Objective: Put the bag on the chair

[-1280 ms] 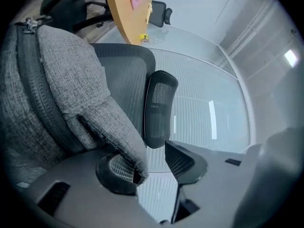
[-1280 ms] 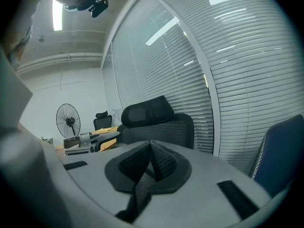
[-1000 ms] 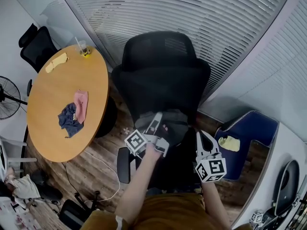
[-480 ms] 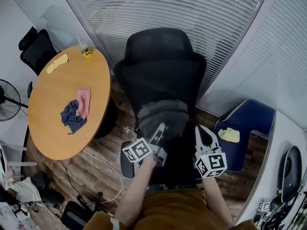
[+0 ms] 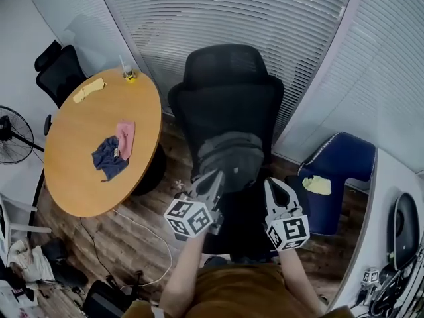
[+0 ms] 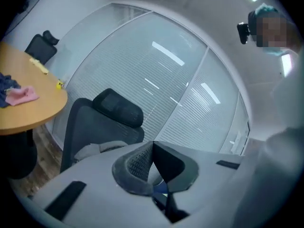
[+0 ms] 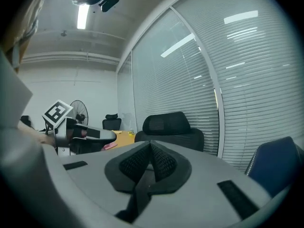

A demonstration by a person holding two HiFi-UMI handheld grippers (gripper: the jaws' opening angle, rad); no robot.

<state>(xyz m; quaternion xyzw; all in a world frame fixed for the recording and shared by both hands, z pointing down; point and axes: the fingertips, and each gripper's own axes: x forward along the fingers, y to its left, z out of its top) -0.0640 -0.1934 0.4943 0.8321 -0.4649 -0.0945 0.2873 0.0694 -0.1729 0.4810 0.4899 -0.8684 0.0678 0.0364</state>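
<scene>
A grey bag lies on the seat of the black mesh office chair, against its backrest. My left gripper hovers just in front of the bag's near edge, jaws shut and empty. My right gripper hangs to the right of the seat, also shut with nothing in it. In the left gripper view the closed left gripper points at the chair, with the bag a pale lump on the seat. In the right gripper view the right gripper shows its pads meeting, the chair behind.
A round wooden table stands left of the chair with a blue cloth, a pink cloth and a cup. A blue armchair sits at right. A fan and cables lie at far left.
The left gripper, open at the bag a second ago, has drawn back toward me and closed empty. The bag stays on the seat. The right gripper has barely moved.
</scene>
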